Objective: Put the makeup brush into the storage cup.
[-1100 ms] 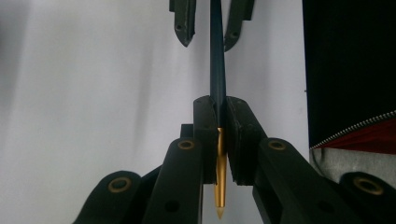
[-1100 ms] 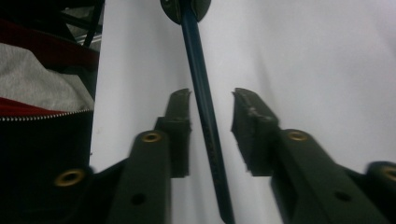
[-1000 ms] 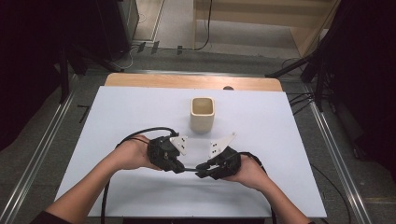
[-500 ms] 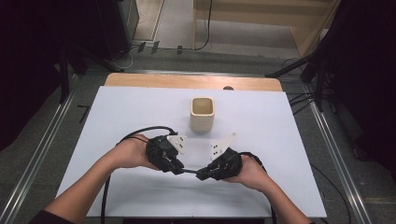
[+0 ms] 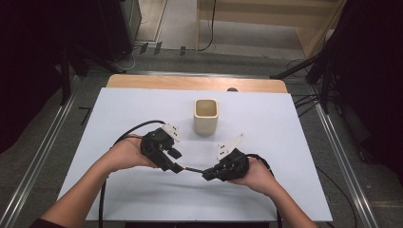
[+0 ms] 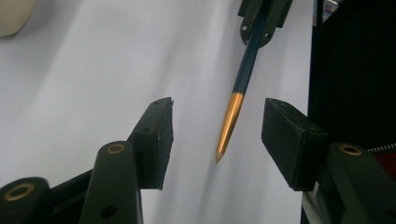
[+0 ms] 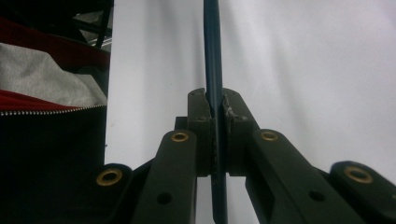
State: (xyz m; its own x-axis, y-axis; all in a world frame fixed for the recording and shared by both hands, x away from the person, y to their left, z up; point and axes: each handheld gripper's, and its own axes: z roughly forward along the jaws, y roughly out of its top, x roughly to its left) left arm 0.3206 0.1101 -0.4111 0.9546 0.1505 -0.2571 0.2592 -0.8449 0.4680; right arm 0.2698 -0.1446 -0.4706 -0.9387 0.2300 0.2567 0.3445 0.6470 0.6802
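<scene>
**A:** Over the near middle of the white desk (image 5: pixel 119 109), between my two hands, I have the slim dark-blue pen with the gold tapered tip (image 6: pixel 232 116). My right gripper (image 5: pixel 209 174) has its jaws clamped tight on the blue barrel. My left gripper (image 5: pixel 177 160) has just been opening; its pads now stand apart on either side of the gold tip and press on nothing.

**B:** So the handover is done?

**A:** I judge it nearly so. The right grip alone carries the pen now. To finish well, I should draw the left hand straight back along the pen's line, so neither pad brushes the tip and tilts it in the right jaws.

**B:** And then?

**A:** The cream square ceramic cup (image 5: pixel 206 115) stands upright farther back, well apart from the pen. If that is where the pen goes, I would lift it, turn it to point downward over the opening, and only then let go. The grip sits well back on the barrel, so a knock at the free end could swing it.

**B:** How does the pen look?

**A:** Thin, straight and smooth. It is dark teal-blue along the shaft, with a shiny gold cone narrowing to a fine point, held clear of the desk surface.
</scene>
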